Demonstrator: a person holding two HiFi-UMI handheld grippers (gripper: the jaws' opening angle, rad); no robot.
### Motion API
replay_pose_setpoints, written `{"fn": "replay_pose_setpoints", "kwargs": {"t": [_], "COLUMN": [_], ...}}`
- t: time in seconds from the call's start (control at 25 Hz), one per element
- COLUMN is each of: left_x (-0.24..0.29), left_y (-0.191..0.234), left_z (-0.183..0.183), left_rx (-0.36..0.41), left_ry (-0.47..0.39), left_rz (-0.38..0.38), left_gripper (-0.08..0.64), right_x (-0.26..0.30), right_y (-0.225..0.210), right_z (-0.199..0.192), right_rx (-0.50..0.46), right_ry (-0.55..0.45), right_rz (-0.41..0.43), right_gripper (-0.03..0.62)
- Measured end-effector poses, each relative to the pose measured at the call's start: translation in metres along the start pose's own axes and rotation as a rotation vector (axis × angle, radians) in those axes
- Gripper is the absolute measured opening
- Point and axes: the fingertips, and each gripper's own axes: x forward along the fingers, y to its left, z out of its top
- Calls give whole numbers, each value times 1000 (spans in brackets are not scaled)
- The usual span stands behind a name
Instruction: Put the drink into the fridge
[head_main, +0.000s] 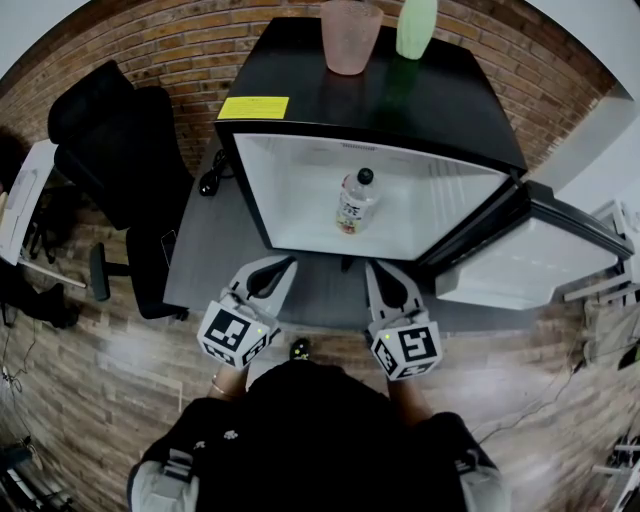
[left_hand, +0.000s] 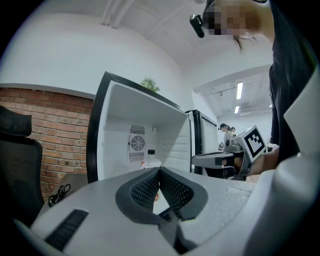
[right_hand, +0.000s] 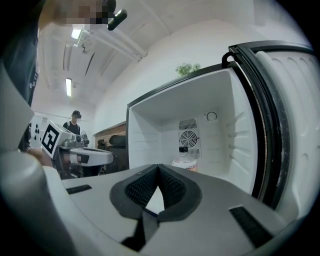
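A clear drink bottle (head_main: 355, 200) with a black cap stands inside the open white fridge (head_main: 300, 170), near the middle of its floor. It also shows as the bottle (left_hand: 150, 160) in the left gripper view and the bottle (right_hand: 185, 159) in the right gripper view, in front of the fridge's rear fan grille. My left gripper (head_main: 287, 264) and right gripper (head_main: 370, 268) hang side by side just in front of the fridge opening, both shut with nothing between the pads. Neither touches the bottle.
The fridge door (head_main: 540, 250) stands swung open at the right. On the fridge's black top sit a pink cup (head_main: 350, 35) and a green bottle (head_main: 416, 27). A black office chair (head_main: 120, 150) stands at the left by a brick wall. A cable (head_main: 212, 178) lies on the floor beside the fridge.
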Motion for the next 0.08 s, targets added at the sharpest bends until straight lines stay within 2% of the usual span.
{"fn": "replay_pose_setpoints", "kwargs": {"t": [0.08], "left_x": [0], "left_y": [0], "left_z": [0], "left_rx": [3], "left_ry": [-5], "left_rz": [0], "left_gripper": [3], "right_x": [-1], "right_y": [0], "right_z": [0], "right_rx": [0], "right_ry": [0], "right_rz": [-1], "right_gripper": [-2]}}
